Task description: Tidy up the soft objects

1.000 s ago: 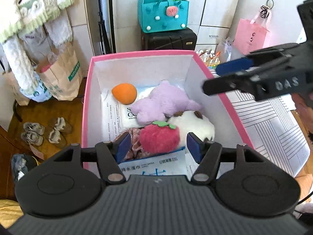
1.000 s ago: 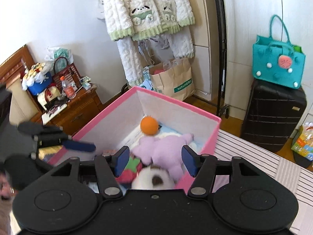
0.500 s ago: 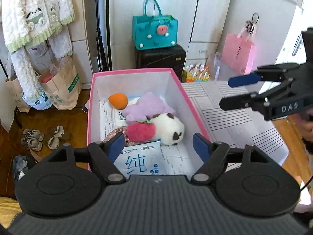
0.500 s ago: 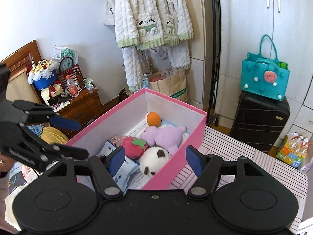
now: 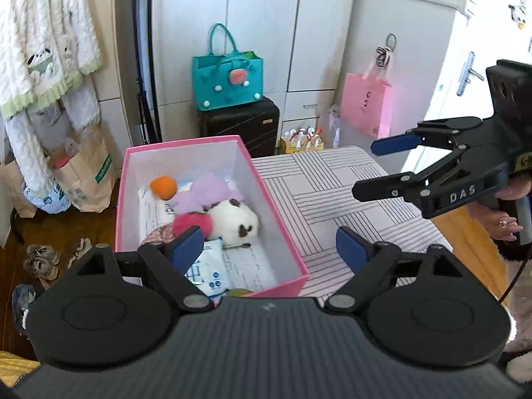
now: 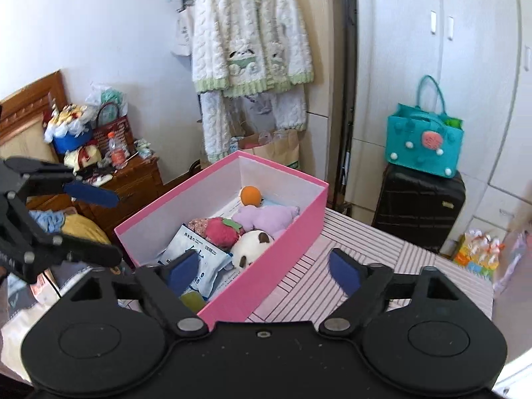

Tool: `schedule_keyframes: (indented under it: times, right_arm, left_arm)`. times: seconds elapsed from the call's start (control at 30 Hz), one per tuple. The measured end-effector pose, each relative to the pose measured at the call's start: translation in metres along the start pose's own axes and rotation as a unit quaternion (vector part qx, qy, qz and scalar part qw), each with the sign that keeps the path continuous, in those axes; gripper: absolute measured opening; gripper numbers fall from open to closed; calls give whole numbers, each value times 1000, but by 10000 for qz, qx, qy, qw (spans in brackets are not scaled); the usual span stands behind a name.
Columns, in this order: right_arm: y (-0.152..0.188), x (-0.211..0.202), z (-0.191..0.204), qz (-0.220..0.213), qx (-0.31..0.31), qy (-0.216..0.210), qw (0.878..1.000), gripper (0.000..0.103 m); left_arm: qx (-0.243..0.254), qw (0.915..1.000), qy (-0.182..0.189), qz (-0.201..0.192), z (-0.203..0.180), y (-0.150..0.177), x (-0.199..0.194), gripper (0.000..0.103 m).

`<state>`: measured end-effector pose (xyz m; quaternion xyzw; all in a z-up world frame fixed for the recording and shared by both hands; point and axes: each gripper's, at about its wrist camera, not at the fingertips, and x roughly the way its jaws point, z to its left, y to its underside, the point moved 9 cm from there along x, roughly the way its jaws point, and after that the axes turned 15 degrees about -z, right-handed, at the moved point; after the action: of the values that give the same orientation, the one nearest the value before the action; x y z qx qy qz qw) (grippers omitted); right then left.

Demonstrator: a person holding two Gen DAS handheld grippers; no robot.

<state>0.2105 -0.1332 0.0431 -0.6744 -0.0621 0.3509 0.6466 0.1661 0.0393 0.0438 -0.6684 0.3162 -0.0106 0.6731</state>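
I hold both tongs above the striped table (image 5: pixel 332 199), empty. The left gripper (image 5: pixel 269 246) and right gripper (image 6: pixel 262 267) have just been opening, jaws spread wide, nothing between them. The pink box (image 6: pixel 266 259) sits at my eleven o'clock, packed with the strawberry plush (image 6: pixel 221 229), purple plush (image 6: pixel 266 216), white plush (image 6: pixel 249 247) and orange ball (image 6: pixel 251 195).

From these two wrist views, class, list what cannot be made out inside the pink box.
- Green thing at the near end: left wrist view, hidden by the gripper body; right wrist view, partly behind a finger.
- Floral fabric: mostly under the strawberry plush, shape unclear.
- Print on the wipes pack: too small to read.
- Box floor: covered by packs and toys.
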Motion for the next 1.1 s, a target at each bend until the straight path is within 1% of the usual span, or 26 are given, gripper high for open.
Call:
schedule_keyframes:
  times: [0.03, 0.07, 0.1, 0.13, 0.2, 0.27, 0.33, 0.4, 0.47, 0.5, 0.53, 0.6, 0.63, 0.67, 0.73, 0.83, 0.9, 1.03, 1.1]
  right_arm:
    - [1, -3, -3, 22, 118, 110, 9999, 101]
    - [3, -6, -6, 84, 220, 263, 9994, 102]
    - [5, -8, -10, 169, 325, 461, 9983, 102]
    - [7, -9, -14, 252, 394, 655, 9968, 102]
    - [10, -16, -21, 307, 431, 925, 9943, 102]
    - [10, -27, -21, 66, 255, 917, 9954, 102]
    - [10, -39, -18, -158, 54, 858, 9962, 102]
    - [10, -48, -18, -267, 55, 877, 9958, 102]
    - [12, -55, -23, -318, 200, 933, 9949, 102]
    - [13, -57, -24, -321, 271, 951, 9946, 102]
    - [15, -60, -26, -317, 347, 975, 9941, 102]
    - [20, -63, -28, -258, 424, 1022, 9935, 102]
    - [22, -65, -28, -239, 449, 1079, 9929, 102]
    - [25, -66, -28, -224, 462, 1150, 9920, 102]
    - [33, -68, -28, -181, 342, 1406, 9893, 102]
    - [41, -74, -27, -192, 174, 1678, 9855, 102]
    - [46, -76, -27, -139, 210, 1719, 9848, 102]
    - [56, -80, -24, -69, 502, 1615, 9856, 102]
    - [62, -83, -20, -98, 301, 1647, 9858, 102]
  left_arm:
    - [31, 10000, 18, 2, -4, 1, -1, 91]
    - [49, 10000, 25, 9, -7, 1, -1, 94]
    - [46, 10000, 30, 9, -9, 2, -1, 96]
    - [39, 10000, 31, 5, -11, 2, -1, 97]
    - [-7, 10000, 2, 44, -14, 3, -1, 101]
    - [-88, 9999, -19, 146, -16, 4, -1, 103]
    - [-124, 9996, -177, 194, -14, 5, -1, 103]
    - [-117, 9983, -518, 228, -11, 7, 1, 103]
    - [-75, 9958, -866, 301, -8, 10, 3, 103]
    - [-60, 9946, -967, 360, -9, 13, 4, 103]
    - [-47, 9942, -990, 430, -10, 16, 6, 103]
    - [19, 9949, -801, 614, -17, 22, 10, 103]
    - [38, 9955, -710, 630, -21, 25, 11, 103]
    - [10, 9956, -714, 603, -23, 28, 12, 103]
    - [7, 9950, -850, 533, -25, 34, 11, 103]
    - [39, 9934, -1072, 403, -29, 41, 10, 103]
    - [-38, 9920, -1221, 314, -30, 43, 9, 103]
    - [-101, 9893, -1441, 190, -31, 43, 12, 103]
    - [-79, 9894, -1442, 161, -35, 44, 13, 103]
